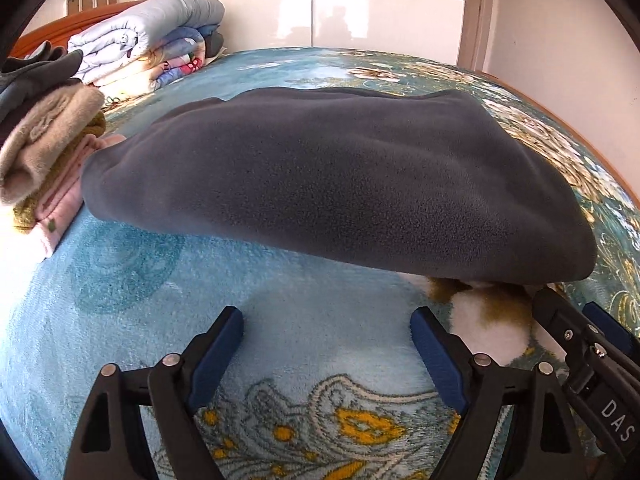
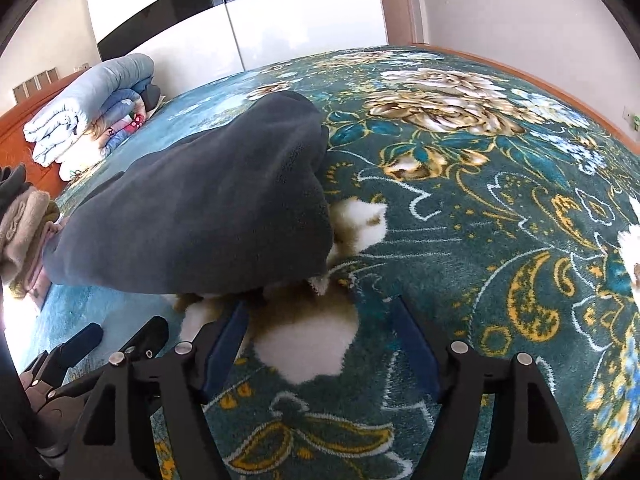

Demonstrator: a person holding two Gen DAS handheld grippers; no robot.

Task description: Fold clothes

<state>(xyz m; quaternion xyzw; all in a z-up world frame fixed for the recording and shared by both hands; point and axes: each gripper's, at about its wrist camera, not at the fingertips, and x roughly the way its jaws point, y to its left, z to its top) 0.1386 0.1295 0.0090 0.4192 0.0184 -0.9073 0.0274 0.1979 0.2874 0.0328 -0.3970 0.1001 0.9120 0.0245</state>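
A dark grey fleece garment [image 1: 328, 176] lies folded flat on the patterned bed cover [image 1: 120, 300]; it also shows in the right wrist view [image 2: 208, 208]. My left gripper [image 1: 326, 328] is open and empty, just in front of the garment's near edge. My right gripper [image 2: 320, 316] is open and empty, close to the garment's near right corner; in the left wrist view it [image 1: 576, 320] shows at the right edge, next to that corner.
A stack of folded clothes [image 1: 44, 152], beige on top and pink below, stands at the garment's left. Folded quilts [image 1: 148, 40] lie at the bed's far left by the orange headboard. White wardrobe doors [image 1: 320, 12] stand behind. The bed cover's right side [image 2: 500, 200] lies bare.
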